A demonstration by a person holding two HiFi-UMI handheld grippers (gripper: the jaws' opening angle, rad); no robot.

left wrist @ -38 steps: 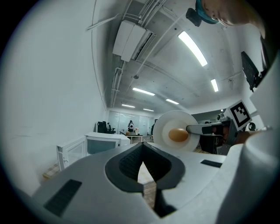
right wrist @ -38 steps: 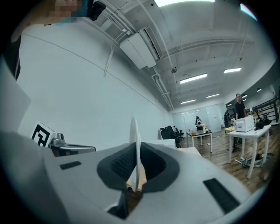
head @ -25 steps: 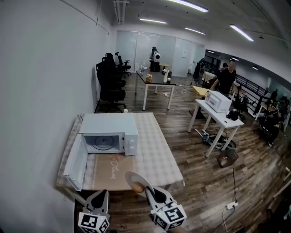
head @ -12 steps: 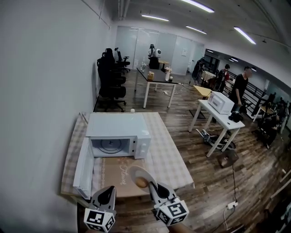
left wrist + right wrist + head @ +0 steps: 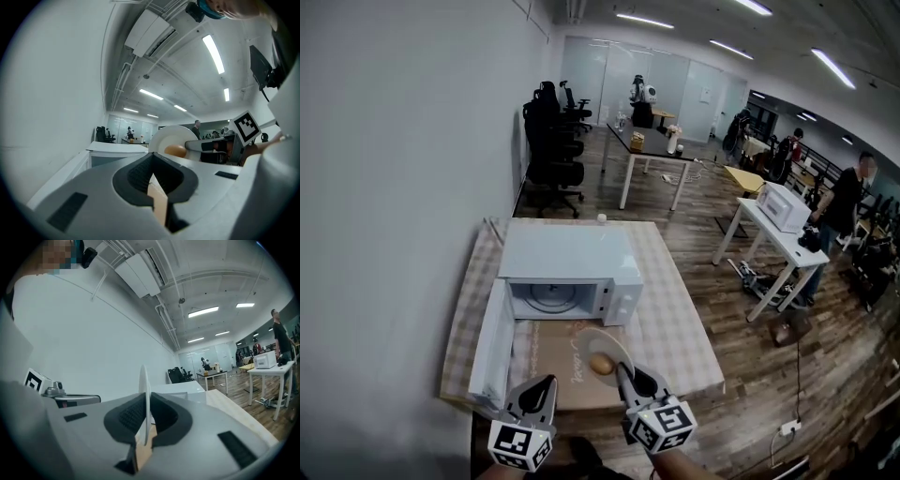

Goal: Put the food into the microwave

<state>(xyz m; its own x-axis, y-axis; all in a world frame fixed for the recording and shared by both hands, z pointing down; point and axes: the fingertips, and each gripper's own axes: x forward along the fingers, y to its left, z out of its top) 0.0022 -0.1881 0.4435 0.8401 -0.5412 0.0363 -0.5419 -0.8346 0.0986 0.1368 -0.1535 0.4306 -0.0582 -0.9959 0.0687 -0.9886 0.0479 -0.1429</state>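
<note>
Tabletop (image 5: 675, 328) sits closer than a second ago, so I'm nearly in reach. My right gripper (image 5: 623, 373) pinches the plate (image 5: 605, 349) by its rim, food (image 5: 602, 364) aboard. My left gripper (image 5: 546, 384) is closed and empty. Beyond, the microwave (image 5: 567, 281) stands open. Only the head view shows its cavity; the right gripper view sees the plate edge-on.

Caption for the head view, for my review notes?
Right gripper holds a plate of brown food before the open microwave; left gripper shut, empty.
</note>
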